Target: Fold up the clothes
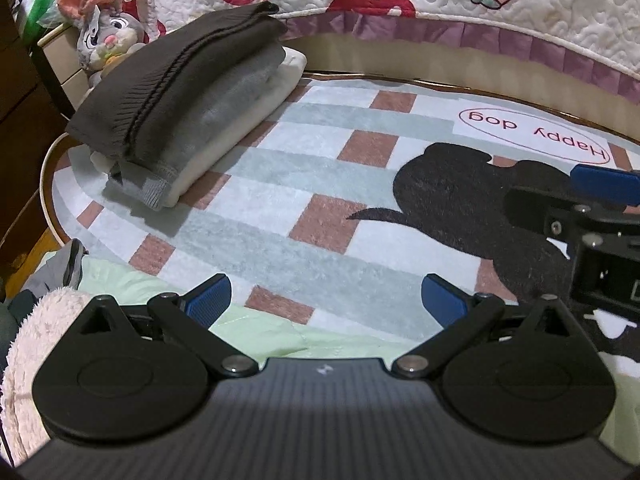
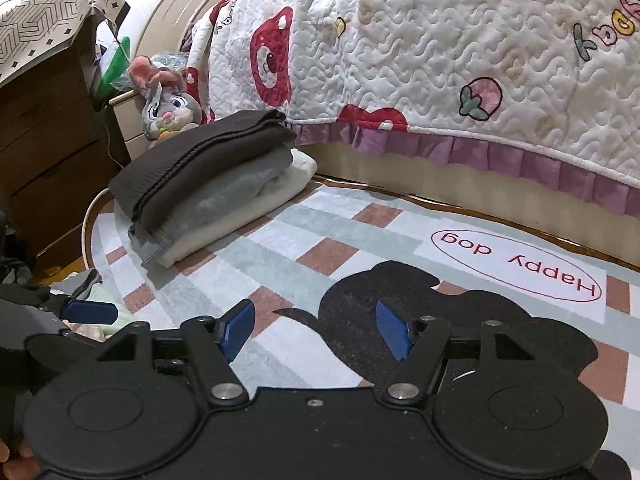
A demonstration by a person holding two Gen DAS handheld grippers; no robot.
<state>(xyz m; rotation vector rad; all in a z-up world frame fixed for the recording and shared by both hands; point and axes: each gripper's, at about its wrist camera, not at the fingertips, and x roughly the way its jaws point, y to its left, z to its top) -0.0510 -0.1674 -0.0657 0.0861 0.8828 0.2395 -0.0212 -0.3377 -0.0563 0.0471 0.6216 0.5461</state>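
Folded clothes (image 1: 192, 92) sit stacked beyond both grippers' wide, empty fingers (image 1: 210, 300); next, likely fetching the green garment (image 1: 256, 332) beneath them.

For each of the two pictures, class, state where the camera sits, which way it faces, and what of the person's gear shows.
Left wrist: on the left gripper, facing down across the rug towards the folded stack; open fingers, right gripper at the edge.
Right wrist: on the right gripper, facing rug and bed quilt; open fingers, nothing between.
Shared: stack, plush rabbit, rug.
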